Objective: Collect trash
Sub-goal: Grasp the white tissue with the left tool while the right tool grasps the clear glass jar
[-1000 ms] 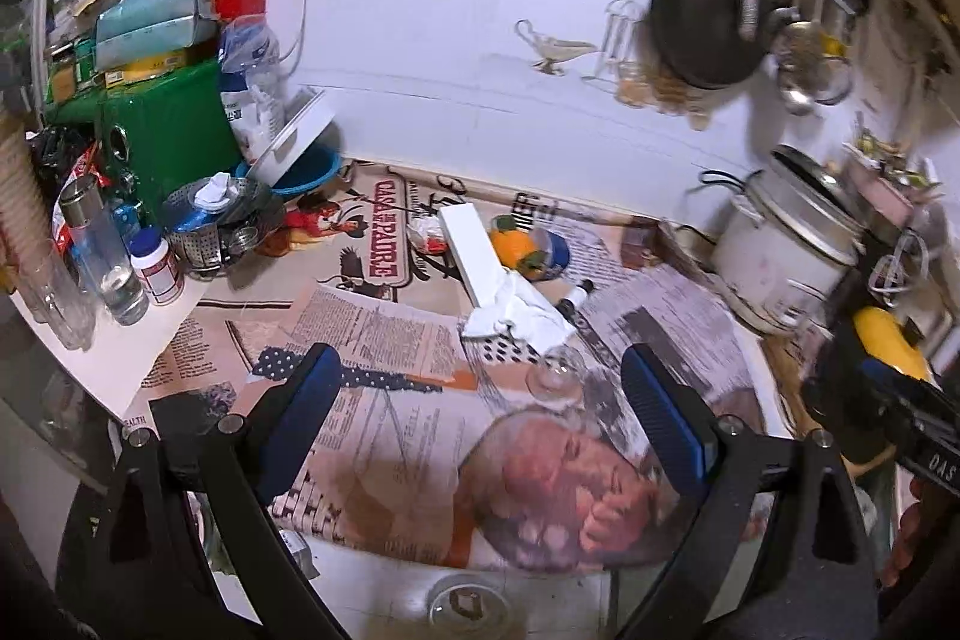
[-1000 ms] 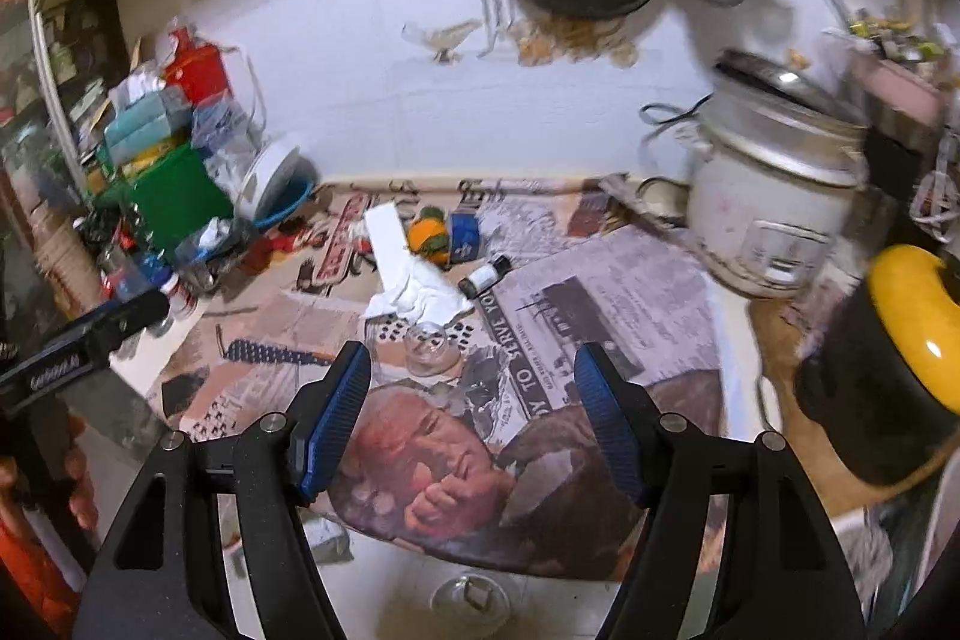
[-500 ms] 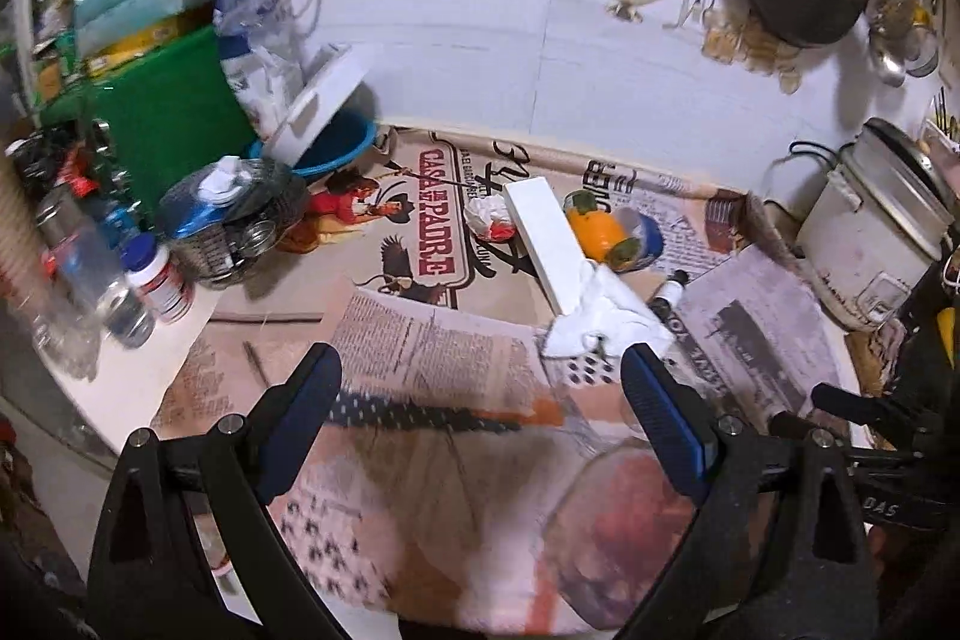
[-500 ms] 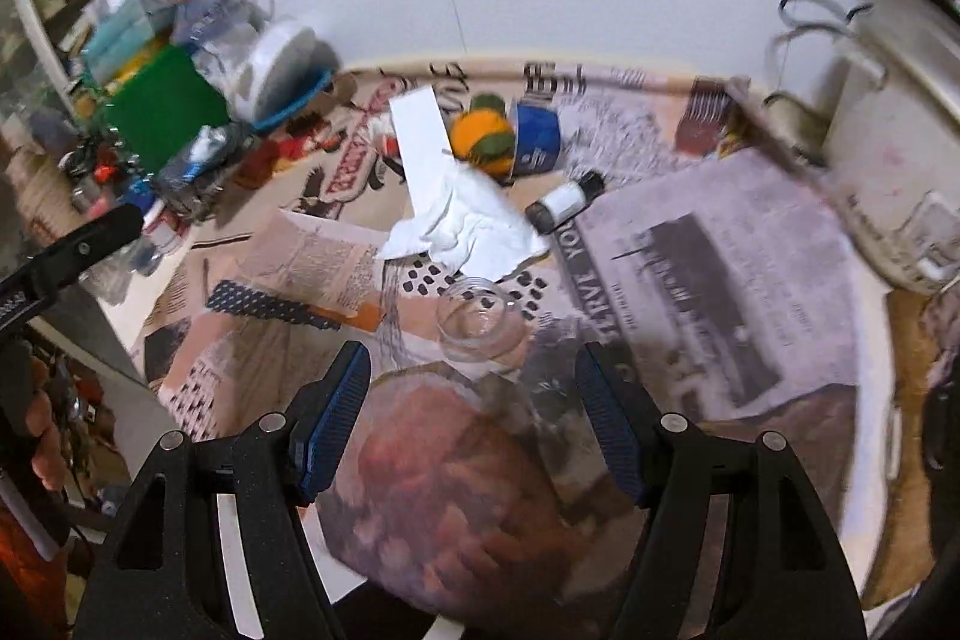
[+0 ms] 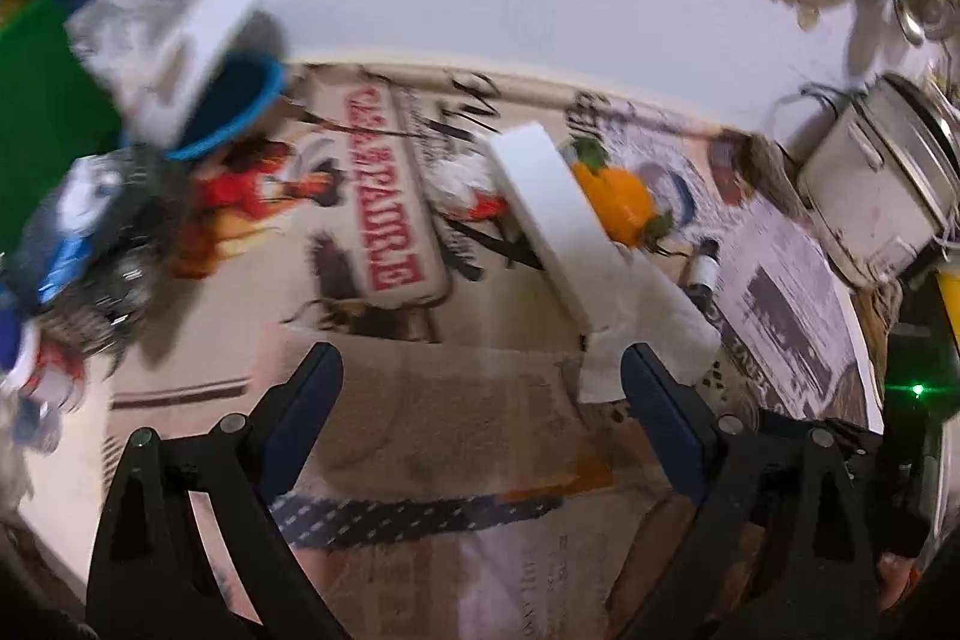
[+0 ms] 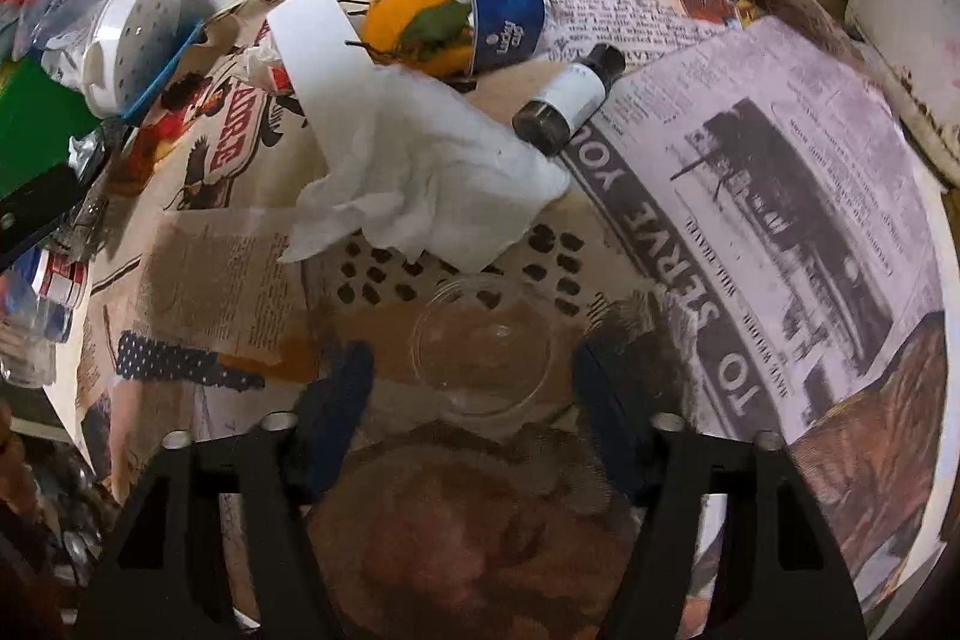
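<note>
A crumpled white tissue (image 6: 420,184) lies on the newspaper-covered table, partly over a long white box (image 6: 318,40). The box (image 5: 549,226) and tissue (image 5: 648,328) also show in the left wrist view. Behind them are orange peel (image 6: 414,22), a tipped blue paper cup (image 6: 504,13) and a small dark bottle (image 6: 567,97). A clear plastic cup (image 6: 480,352) lies between the fingers of my open right gripper (image 6: 474,388). My open left gripper (image 5: 480,400) is empty over bare newspaper, with the tissue just past its right finger. A small crumpled wrapper (image 5: 462,184) sits left of the box.
A rice cooker (image 5: 882,184) stands at the right. At the left are a green box (image 5: 42,100), a blue bowl (image 5: 240,112) with a white perforated lid (image 6: 138,40), and a metal basket (image 5: 90,232) of clutter. A white wall runs behind the table.
Both grippers have moved forward and down toward the table. The clear cup now lies between the right fingers. The left view has closed in on the white box and tissue.
</note>
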`<action>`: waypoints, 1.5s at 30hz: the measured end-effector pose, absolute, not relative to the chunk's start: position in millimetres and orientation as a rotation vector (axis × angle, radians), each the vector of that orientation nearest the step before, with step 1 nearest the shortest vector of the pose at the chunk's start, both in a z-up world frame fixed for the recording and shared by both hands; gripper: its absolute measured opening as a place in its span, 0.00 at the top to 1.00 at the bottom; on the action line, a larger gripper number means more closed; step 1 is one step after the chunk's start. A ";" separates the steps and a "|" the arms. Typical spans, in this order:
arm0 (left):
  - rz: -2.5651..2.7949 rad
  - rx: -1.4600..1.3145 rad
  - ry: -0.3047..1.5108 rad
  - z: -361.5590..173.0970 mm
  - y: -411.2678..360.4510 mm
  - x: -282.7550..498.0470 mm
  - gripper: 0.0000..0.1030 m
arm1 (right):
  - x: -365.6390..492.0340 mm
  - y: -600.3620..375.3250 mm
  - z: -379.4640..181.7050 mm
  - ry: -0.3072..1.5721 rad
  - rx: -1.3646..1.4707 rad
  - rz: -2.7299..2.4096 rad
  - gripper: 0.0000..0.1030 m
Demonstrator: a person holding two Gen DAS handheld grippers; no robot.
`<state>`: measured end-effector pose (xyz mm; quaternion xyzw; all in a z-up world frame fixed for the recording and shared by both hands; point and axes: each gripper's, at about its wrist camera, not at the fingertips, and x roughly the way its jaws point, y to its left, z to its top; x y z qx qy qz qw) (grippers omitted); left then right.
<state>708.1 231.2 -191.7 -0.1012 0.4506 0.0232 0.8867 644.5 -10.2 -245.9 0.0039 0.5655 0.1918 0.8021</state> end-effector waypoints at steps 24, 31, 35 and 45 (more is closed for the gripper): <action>-0.198 -0.073 1.035 -266.0 108.6 818.7 0.88 | 626.9 -124.4 -218.9 1.125 0.221 0.132 0.56; -0.204 -0.169 1.010 -249.9 113.8 790.3 0.95 | 620.7 -135.5 -208.7 1.093 0.211 0.168 0.56; -0.171 -0.193 0.976 -232.7 112.2 764.4 0.95 | 614.9 -139.4 -200.2 1.066 0.186 0.223 0.56; -0.017 -0.247 0.833 -180.4 83.4 668.0 0.95 | 579.3 -156.6 -173.7 0.991 0.092 0.426 0.56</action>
